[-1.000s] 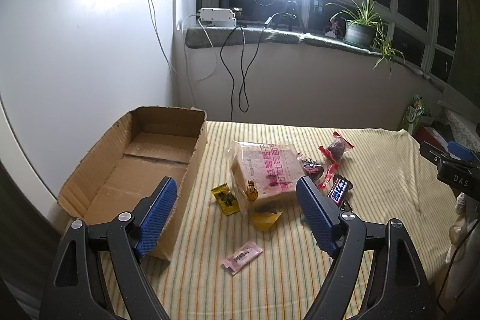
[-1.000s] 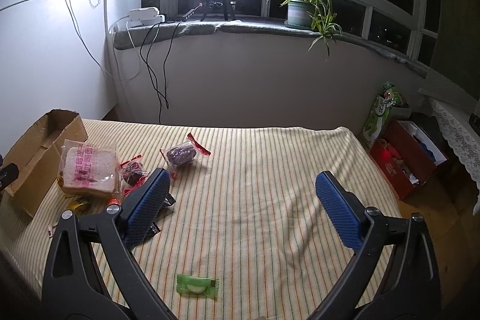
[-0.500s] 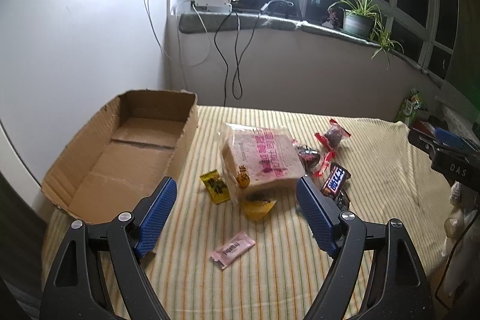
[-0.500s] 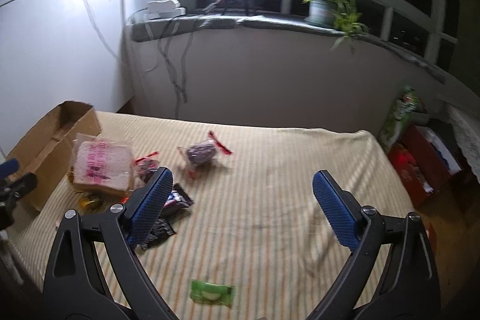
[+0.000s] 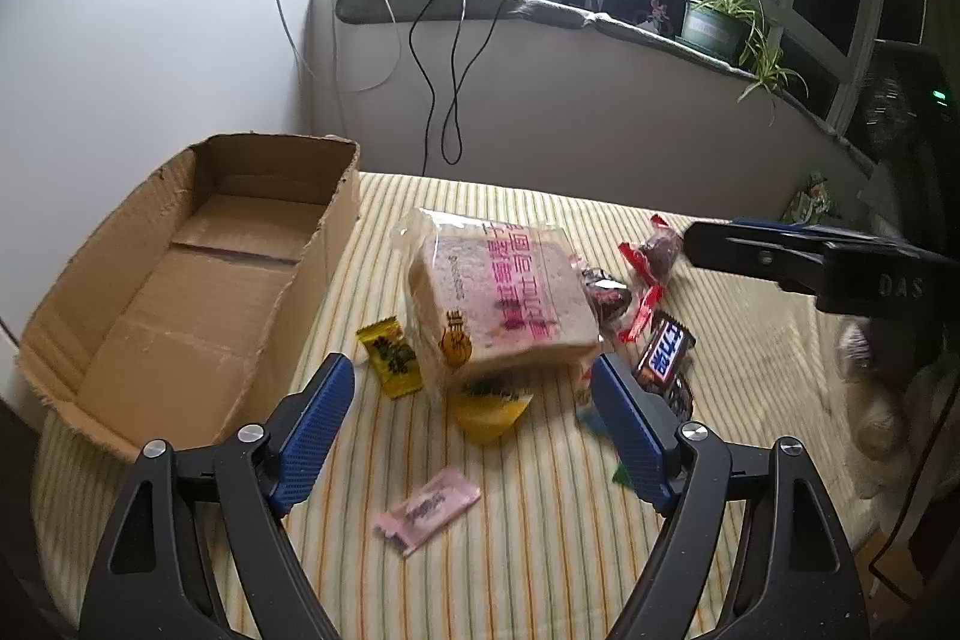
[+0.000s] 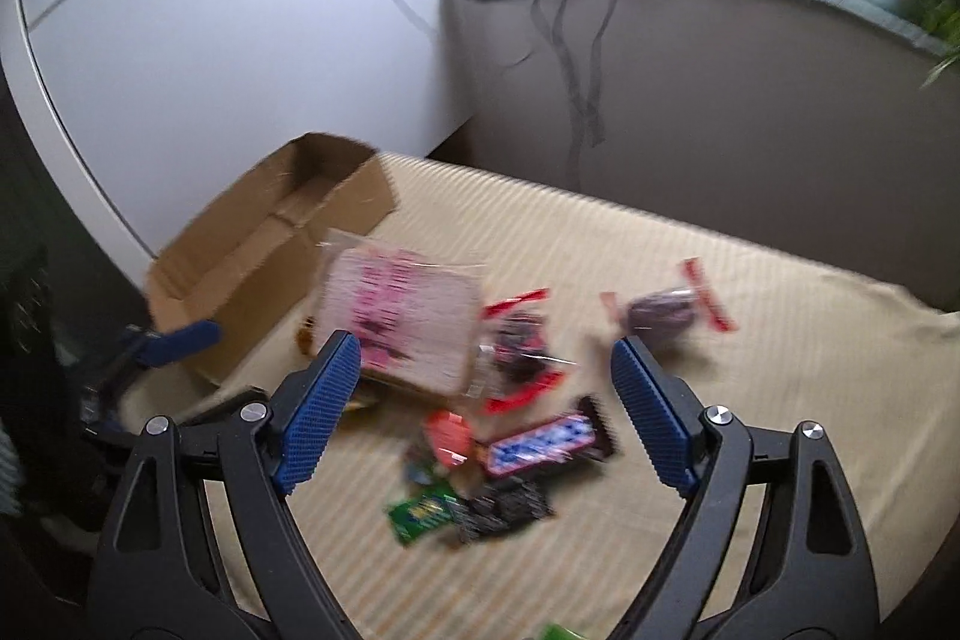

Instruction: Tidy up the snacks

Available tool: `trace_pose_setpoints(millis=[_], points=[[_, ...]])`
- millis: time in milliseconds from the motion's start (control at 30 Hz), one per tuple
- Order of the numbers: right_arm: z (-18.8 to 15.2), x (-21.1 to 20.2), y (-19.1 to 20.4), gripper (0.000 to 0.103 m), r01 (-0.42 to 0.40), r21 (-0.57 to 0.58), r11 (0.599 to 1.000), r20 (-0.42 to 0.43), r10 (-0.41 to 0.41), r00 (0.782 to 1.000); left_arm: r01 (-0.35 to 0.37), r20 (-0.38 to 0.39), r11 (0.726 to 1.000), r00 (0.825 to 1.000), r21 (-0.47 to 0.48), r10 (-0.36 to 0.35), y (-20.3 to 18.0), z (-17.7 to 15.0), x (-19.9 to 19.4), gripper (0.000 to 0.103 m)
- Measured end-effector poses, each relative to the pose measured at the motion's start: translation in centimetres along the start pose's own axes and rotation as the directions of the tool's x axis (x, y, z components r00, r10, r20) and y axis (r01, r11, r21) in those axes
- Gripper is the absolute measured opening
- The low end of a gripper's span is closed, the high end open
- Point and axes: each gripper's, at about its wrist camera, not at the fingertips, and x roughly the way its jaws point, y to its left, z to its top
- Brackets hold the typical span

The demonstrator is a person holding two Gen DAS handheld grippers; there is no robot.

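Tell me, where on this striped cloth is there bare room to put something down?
The cardboard box holds nothing. The striped cloth lies bare beyond the purple sweet and near the far wall. It is crowded around the bread bag, where the chocolate bar, yellow packet and pink packet lie.

Cardboard box (image 5: 198,274) interior free; bread bag (image 5: 498,304) crowded by surrounding snacks.

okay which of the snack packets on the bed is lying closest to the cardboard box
The small yellow packet. It lies on the striped cover just beside the cardboard box, left of the bagged bread; the pink packet and chocolate bar lie farther off.
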Motion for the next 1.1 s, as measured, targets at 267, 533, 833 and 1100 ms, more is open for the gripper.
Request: trace_pose_setpoints(millis=[267,533,833,1100], points=[[2.0,5.7,-1.0,0.065,-0.194,0.129,0.973,-0.147,0.212,0.966,0.038,-0.025,0.999,0.999,-0.002,-0.038,-0.1,0.9,2.3,0.073],[1.9,9.0,-1.3,0.059,-0.252,0.214,0.944,-0.216,0.297,0.93,0.036,-0.047,0.999,0.998,-0.032,-0.038,0.7,1.3,4.1,0.07],[1.8,10.1,-1.0,0.059,-0.238,0.207,0.949,-0.252,0.286,0.924,0.055,-0.088,0.997,0.994,-0.058,-0.06,1.2,1.1,5.6,0.066],[1.3,11.5,-1.3,0.06,-0.226,0.221,0.949,-0.293,0.286,0.912,0.058,-0.105,0.996,0.992,-0.067,-0.065,1.5,1.2,6.5,0.058]])
